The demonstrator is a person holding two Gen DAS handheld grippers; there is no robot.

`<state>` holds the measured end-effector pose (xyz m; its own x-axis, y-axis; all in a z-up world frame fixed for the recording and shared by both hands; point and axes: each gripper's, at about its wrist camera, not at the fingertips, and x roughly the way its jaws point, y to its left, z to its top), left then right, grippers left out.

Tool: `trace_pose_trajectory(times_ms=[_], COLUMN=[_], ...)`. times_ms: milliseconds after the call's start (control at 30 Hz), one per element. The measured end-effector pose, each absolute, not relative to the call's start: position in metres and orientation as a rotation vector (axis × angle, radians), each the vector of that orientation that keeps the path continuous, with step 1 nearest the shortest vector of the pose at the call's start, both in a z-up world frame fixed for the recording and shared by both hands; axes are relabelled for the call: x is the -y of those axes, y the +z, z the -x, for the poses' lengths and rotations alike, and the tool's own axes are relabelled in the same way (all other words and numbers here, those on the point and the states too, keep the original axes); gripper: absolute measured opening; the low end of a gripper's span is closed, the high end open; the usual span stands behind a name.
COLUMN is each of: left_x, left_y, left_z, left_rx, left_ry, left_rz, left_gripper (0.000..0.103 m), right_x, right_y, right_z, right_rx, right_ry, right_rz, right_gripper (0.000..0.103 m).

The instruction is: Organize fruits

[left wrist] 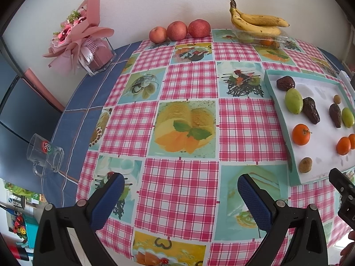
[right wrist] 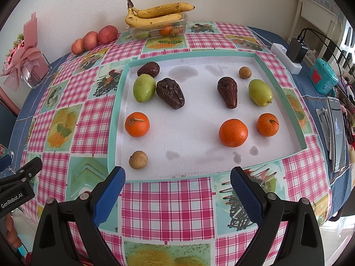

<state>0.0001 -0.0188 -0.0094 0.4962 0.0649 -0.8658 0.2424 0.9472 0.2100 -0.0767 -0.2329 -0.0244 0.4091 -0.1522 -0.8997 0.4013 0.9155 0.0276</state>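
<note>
A table against a pale wall carries a pink checked tablecloth [right wrist: 168,201] printed with dessert pictures, and on it sits a shallow teal-rimmed tray [right wrist: 119,88] with a white floor. Loose in the tray lie three dark dates [right wrist: 170,93], two green fruits [right wrist: 144,88], three small oranges [right wrist: 233,133] and two small brown round fruits [right wrist: 138,159], mixed rather than grouped by kind. At the back, bananas [right wrist: 155,15] rest on a clear plastic box [right wrist: 159,31] holding a few more fruits, with three red apples [right wrist: 95,38] just beside it. The right gripper [right wrist: 177,179] hovers at the tray's near rim, fingers spread and holding nothing; the left gripper [left wrist: 179,186] hangs over bare cloth, likewise spread and empty. This would fit either a sort under way or fruit just laid out; which step is in hand cannot be settled.
</note>
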Motion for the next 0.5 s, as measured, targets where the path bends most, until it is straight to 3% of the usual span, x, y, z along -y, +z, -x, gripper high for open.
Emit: trace_pose_trajectory(times_ms=[500], left_x=[0.0181], left_y=[-0.0064], left_z=[-0.0001], left_rx=[-1.050], left_ry=[-0.110], left_rz=[-0.296], left_gripper=[0.103], right_x=[0.2326], right_y=[-0.0242], right_z=[0.0758], right_rx=[-1.099], right_ry=[-0.354], right_rz=[-0.254], right_gripper=[0.096])
